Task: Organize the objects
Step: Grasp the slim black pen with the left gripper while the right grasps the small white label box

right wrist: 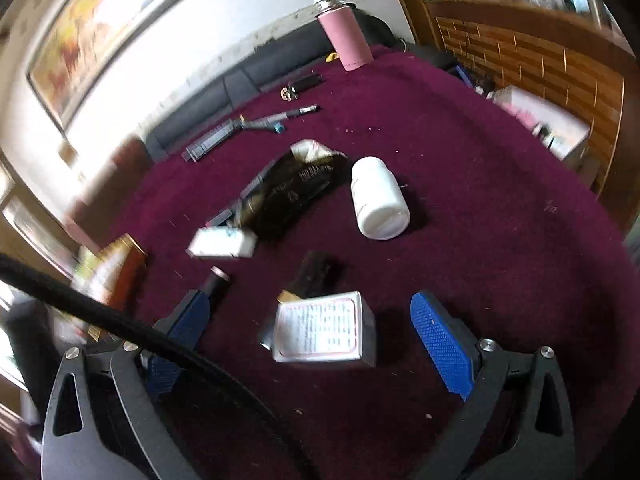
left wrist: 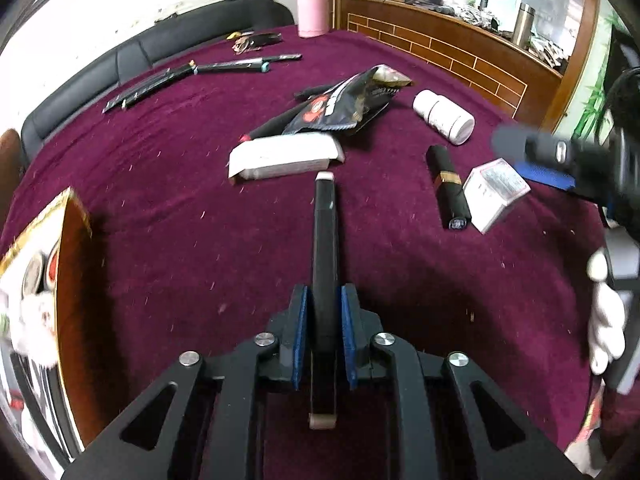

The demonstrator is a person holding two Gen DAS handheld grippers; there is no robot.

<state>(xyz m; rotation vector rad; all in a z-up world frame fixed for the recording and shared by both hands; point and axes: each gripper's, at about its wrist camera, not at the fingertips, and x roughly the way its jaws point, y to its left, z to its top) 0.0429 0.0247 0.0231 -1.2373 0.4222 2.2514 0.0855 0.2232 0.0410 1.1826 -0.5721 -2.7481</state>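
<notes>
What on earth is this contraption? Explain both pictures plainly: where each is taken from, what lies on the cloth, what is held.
No robot: a person holds a two-finger claw in each hand, each with a camera looking along its fingers. In the left view, the left claw is shut on a slim black tube. In the right view, the right claw is open above a small white box. On the purple cloth lie a white bottle, a black packet, a flat white box and a pink flask.

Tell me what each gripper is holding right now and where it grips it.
The left gripper clamps a slim black tube with pale end caps near its rear end. The right gripper holds nothing; its fingers stand open around a small white box.
</notes>
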